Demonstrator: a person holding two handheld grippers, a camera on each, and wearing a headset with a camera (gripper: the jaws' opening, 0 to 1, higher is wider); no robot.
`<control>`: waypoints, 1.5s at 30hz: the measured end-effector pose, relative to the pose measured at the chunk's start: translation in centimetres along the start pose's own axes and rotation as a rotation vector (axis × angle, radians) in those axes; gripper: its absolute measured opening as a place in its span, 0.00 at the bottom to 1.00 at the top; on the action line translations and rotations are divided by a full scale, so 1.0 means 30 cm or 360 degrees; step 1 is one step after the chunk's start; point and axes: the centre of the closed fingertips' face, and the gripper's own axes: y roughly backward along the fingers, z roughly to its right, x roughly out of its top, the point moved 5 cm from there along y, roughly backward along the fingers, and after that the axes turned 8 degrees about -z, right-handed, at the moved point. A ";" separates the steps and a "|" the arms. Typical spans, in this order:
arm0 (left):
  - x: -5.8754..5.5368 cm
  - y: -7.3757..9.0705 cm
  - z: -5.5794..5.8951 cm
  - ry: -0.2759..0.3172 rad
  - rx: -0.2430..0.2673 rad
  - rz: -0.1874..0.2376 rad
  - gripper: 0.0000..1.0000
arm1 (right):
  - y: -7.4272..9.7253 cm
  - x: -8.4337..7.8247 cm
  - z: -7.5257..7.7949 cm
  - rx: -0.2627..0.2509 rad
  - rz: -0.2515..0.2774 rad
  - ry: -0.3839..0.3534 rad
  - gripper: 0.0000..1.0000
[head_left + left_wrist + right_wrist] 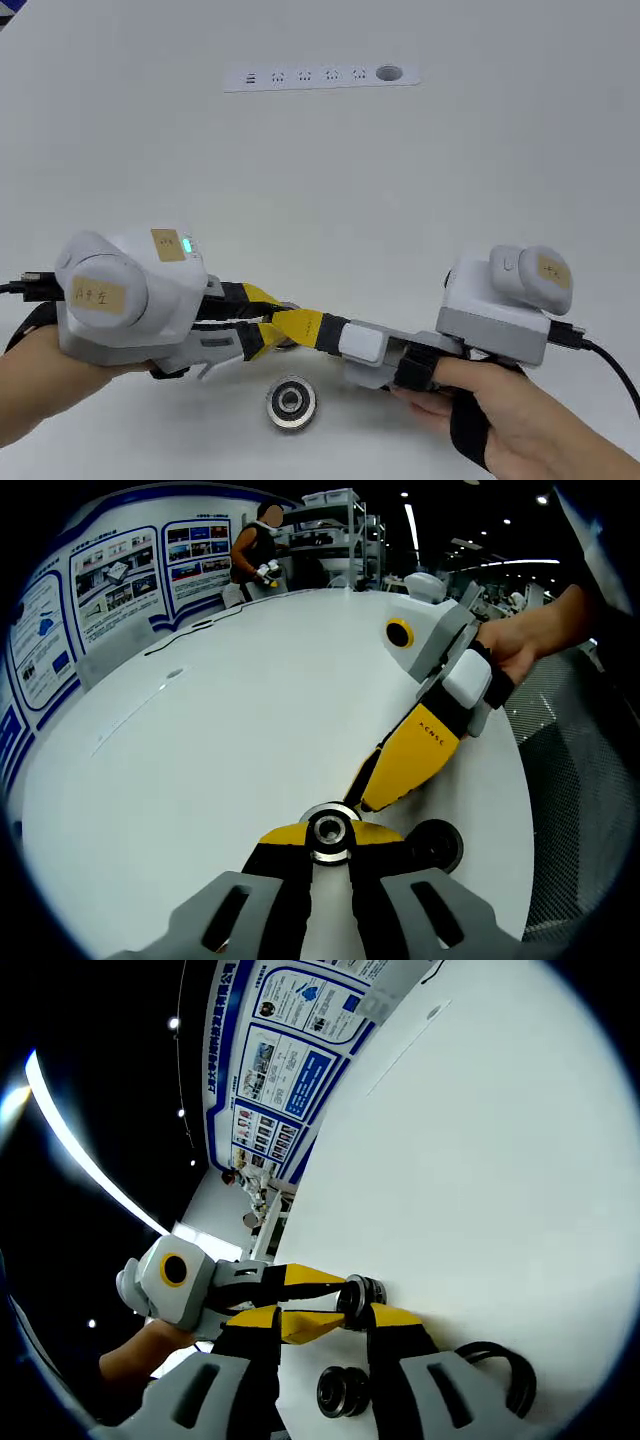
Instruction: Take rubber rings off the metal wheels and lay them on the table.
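A small metal wheel (330,832) is held between the yellow tips of my left gripper (329,842), which is shut on it. In the head view the left gripper (262,322) points right and meets my right gripper (300,326), which points left. The right gripper (357,1318) has its yellow tips closed against the edge of the same wheel (357,1295). Whether a rubber ring sits under those tips is hidden. A second wheel (291,402) with a black rubber ring lies flat on the table just in front of the grippers. A thin black loop (497,1368) lies beside the right jaw.
A white power strip (320,76) lies at the far side of the white table (400,180). A person (262,540) stands beyond the table's far end by shelves and wall posters.
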 end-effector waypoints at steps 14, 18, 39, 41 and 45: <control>-0.005 0.001 -0.003 -0.0005 -0.0001 0.0001 0.13 | -0.011 0.004 0.064 -0.0158 0.0001 -0.0109 0.06; -0.005 0.001 -0.002 -0.0001 -0.0001 0.0004 0.13 | -0.009 0.003 0.064 -0.0164 0.0003 -0.0121 0.05; -0.006 0.003 -0.003 0.0010 -0.0001 0.0010 0.13 | -0.008 0.010 0.044 -0.0234 0.0026 -0.0028 0.01; -0.007 0.003 -0.003 0.0012 -0.0002 0.0012 0.13 | -0.010 0.010 0.040 -0.0253 0.0027 0.0007 0.01; -0.006 0.003 -0.002 0.0008 -0.0003 0.0012 0.13 | -0.012 0.013 0.038 -0.0263 0.0023 0.0027 0.01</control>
